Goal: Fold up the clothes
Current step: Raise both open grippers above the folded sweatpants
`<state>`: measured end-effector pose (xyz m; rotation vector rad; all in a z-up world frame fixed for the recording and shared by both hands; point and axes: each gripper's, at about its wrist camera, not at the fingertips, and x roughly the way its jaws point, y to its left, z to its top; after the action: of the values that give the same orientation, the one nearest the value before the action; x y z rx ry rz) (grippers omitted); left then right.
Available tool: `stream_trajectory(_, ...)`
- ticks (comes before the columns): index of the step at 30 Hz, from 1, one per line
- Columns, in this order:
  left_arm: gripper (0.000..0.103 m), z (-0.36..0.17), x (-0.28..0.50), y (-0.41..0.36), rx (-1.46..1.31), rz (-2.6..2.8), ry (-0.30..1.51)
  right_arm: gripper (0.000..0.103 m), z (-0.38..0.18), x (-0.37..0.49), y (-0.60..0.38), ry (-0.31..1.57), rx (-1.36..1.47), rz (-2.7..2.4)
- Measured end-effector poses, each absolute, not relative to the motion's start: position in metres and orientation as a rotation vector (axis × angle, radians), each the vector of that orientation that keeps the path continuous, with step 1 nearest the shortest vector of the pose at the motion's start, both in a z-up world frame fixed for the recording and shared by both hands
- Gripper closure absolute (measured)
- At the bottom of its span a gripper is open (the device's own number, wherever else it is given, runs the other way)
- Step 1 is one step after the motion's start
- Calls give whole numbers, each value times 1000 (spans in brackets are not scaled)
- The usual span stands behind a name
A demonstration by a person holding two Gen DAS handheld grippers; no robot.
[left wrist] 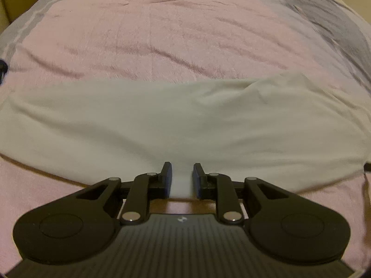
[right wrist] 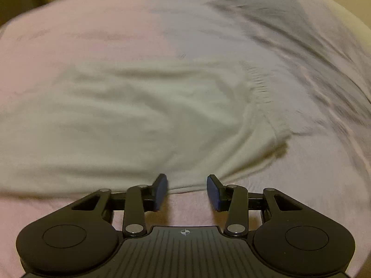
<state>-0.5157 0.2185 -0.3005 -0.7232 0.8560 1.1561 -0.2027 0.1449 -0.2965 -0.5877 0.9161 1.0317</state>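
Left claw (left wrist: 182, 164): narrowed onto a strip of white cloth that fills the gap between its blue pads. It reads as a pinch on the near edge of the white garment (left wrist: 185, 120).
Right claw (right wrist: 187, 176): spread, nothing between its pads. Pink bedding shows through the gap, and the garment's near hem runs just past the fingertips, close to them but not gripped.
Garment, near part: it lies on the bed, spread sideways across both views. Its near edge is bowed towards the left claw where the cloth is taken up.
Garment, far part: loosely flat with soft ridges. In the left view the far right corner is humped. In the right view a ribbed band (right wrist: 259, 85) runs down its right side, though that picture is smeared, so whether it is a cuff or a waistband I cannot tell.
Pink blanket (left wrist: 162, 34): it covers the bed beyond and around the garment, creased, with nothing else lying on it.
Grey stripe (left wrist: 324, 23): the far right part of the bedding, well apart from the garment.
Step in hand: my judgement is an early one — getting hold of the near edge with both claws; no finished fold shows yet.
Next move calls for: the right claw to slide forward under or over the hem and pinch it, level with the left one.
After that: both edges want lifting together and carrying towards the far side, evenly, so the fold lands straight.
Risk: a one-sided pull would skew the cloth.
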Motion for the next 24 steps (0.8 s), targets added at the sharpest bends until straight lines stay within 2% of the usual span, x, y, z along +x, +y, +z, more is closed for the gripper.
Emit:
stream_trajectory(4,69,-257,-549,218,-794,1132,882,61,-250,-235,131,1071,-481,1010)
stream_trajectory(10,60,-197,-584,201,-801,1138,951,56,-193,-297,102,1155,-532,976)
stream_trajectory(16,59,-160,-603,176,-746,1147,988,54,-150,-334,73,1112,-510,965)
stream_trajectory(24,55,-119,-608,155,-698,1145,971,53,-130,-354,77,1077,-604,981)
